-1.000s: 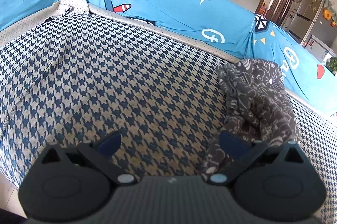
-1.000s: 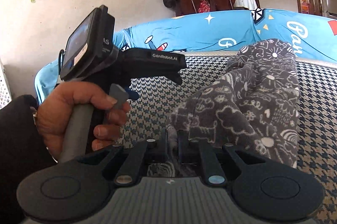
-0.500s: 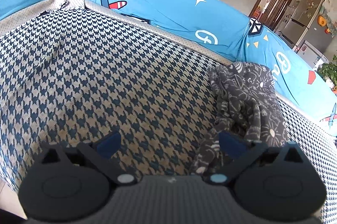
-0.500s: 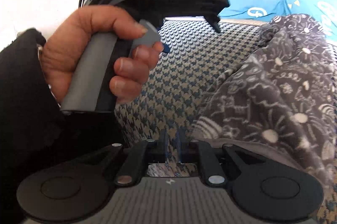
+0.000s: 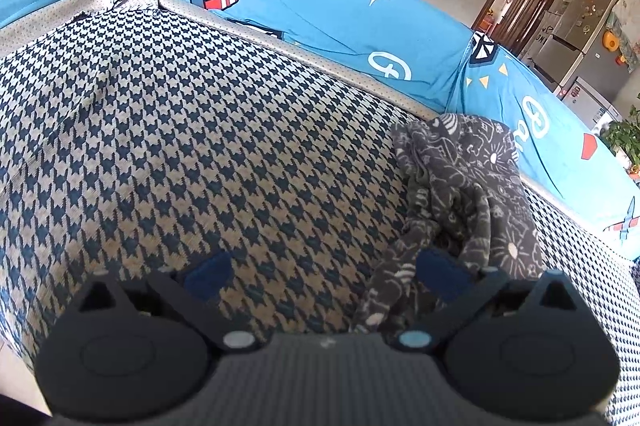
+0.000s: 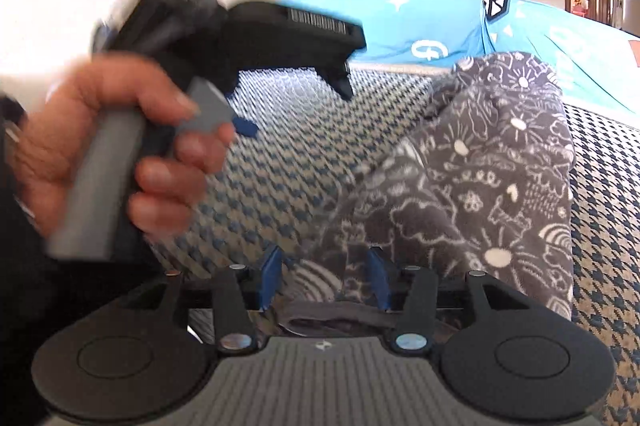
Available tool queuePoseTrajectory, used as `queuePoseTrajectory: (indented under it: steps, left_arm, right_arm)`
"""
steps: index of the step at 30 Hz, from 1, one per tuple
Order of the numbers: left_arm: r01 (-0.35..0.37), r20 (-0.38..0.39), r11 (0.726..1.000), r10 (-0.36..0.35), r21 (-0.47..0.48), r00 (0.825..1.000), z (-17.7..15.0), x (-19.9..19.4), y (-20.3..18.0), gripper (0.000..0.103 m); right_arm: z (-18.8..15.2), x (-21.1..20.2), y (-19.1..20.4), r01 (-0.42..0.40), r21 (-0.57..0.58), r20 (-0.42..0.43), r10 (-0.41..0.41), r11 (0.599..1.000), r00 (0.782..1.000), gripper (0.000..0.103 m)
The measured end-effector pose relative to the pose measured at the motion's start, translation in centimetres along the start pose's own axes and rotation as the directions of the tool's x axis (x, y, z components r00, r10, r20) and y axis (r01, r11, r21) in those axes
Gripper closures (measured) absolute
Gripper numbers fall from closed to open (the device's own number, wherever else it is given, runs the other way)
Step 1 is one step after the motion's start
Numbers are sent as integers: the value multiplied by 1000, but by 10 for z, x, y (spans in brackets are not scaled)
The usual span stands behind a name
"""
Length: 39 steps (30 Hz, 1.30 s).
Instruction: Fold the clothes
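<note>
Lying bunched on the sofa [image 5: 200, 145], the garment [image 6: 480, 185] is seen ahead of the right gripper [image 6: 324, 280], whose fingers have just been opening, cloth loose between them. The left gripper [image 5: 320, 272] is spread wide, cloth beside its right finger. Soft, light fleece is judged; hems suit gripping. No writing can be read.

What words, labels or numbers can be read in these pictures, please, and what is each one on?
"Pa": white script on the blue cover; the rest is hidden.
Circled white mark on the cover: letters unclear.
Label on the left gripper: too blurred to read.
Fridge notes: too small to read.
</note>
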<state>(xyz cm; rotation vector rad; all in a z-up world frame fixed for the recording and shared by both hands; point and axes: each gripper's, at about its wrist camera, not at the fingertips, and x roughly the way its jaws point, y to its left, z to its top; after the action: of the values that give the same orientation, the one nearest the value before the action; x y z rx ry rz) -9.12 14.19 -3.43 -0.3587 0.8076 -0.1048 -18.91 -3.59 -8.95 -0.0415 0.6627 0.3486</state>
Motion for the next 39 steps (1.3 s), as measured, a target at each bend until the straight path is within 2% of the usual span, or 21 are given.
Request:
queuePoseTrajectory:
  steps: [2,7,9,14,18,23,29,34,39]
  left_arm:
    - [1,-3,1000,-1,3,1000,0,0,-1,0]
    - [9,-4,1000,-9,6,1000,0,1,-3,0]
    - [13,-3,1000,-13,6,1000,0,1,-3,0]
    - [18,17,1000,-18,-5,1000,1,-3,-3,0]
    - [24,37,999,-23,-23,999,2,-5,-1,0]
    - [39,43,999,-38,-33,998,3,-5,-2,0]
    - [95,45,995,-94,-8,995,1,-1,-12,0]
    - [129,45,992,-130,12,991,-1,5,-22,0]
    - [120,36,992,-121,25,992,-4,13,-27,0]
  right_arm:
    - [-3,8,-2,9,-6,-10,-9,1000,1000,57]
    - [-3,14,-7,22,-16,-2,-22,1000,1000,89]
    - [-1,13,-7,8,-5,3,-8,1000,1000,93]
    - [9,4,6,-63,-16,20,63,998,998,93]
    - [16,13,3,-100,21,14,100,995,995,93]
    - [10,29,3,-115,15,-29,115,993,993,93]
    - [10,33,-5,-138,52,-41,140,989,989,91]
    - [9,28,-11,-162,65,-38,165,985,986,85]
    - [9,13,-15,-170,78,-13,172,982,985,84]
